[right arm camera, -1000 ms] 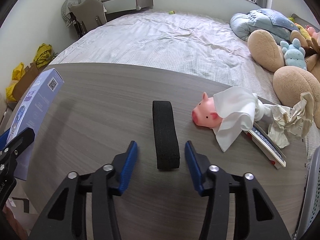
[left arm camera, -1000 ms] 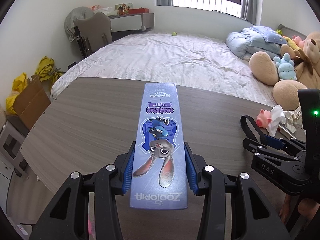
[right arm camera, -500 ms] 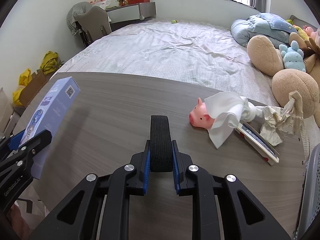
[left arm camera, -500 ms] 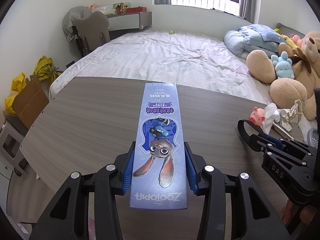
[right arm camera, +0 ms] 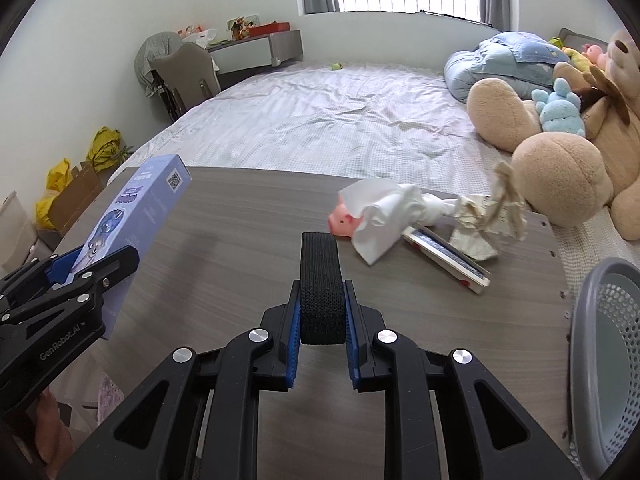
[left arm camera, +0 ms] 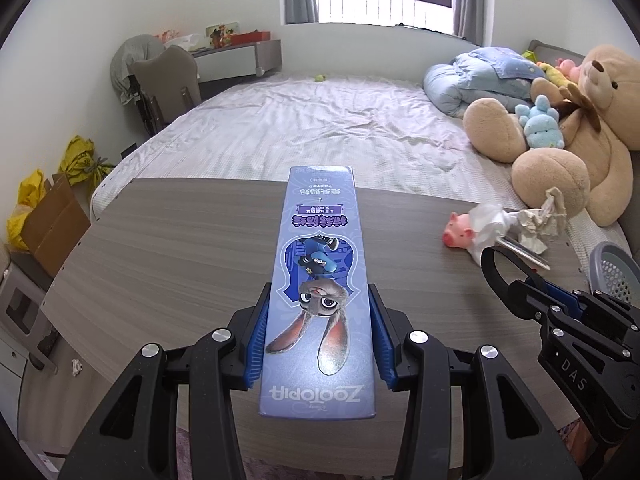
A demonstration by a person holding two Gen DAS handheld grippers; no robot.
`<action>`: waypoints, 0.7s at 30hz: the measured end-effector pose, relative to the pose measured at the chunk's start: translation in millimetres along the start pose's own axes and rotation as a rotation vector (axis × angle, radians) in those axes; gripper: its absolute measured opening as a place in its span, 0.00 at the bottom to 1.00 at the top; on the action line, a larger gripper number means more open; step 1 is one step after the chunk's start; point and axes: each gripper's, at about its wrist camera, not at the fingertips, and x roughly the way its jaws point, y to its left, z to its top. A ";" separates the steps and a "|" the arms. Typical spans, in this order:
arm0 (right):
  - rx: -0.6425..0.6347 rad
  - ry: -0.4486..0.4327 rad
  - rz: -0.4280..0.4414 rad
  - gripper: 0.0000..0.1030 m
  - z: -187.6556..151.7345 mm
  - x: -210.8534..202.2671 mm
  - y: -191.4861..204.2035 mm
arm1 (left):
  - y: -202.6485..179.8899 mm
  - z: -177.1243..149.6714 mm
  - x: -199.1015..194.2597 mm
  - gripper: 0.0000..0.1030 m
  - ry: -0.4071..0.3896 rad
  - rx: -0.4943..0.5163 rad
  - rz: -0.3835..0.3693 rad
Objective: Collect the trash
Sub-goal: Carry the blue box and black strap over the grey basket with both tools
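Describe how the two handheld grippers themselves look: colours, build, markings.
Both are black plastic with ribbed blue pads and round silver screws. The left gripper reads "GenRobot.AI" along its side, the right gripper "DAS". No cables or sleeves show.

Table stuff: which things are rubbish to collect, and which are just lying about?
For the job: blue carton in the left gripper; black band in the right gripper; crumpled paper; white tissue; grey basket.

Probably just lying about: pink pig, teddy bear, blue plush, flat packet.
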 end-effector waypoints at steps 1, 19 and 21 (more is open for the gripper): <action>0.010 -0.005 -0.004 0.18 -2.4 -4.4 -5.7 | -4.9 -0.3 -1.5 0.42 -0.001 0.005 -0.003; 0.185 -0.057 -0.096 0.18 -43.8 -60.5 -107.9 | -107.5 -3.9 -30.1 0.42 -0.021 0.181 -0.124; 0.205 -0.061 -0.108 0.18 -47.8 -66.8 -118.9 | -120.5 -2.0 -34.1 0.42 -0.027 0.199 -0.148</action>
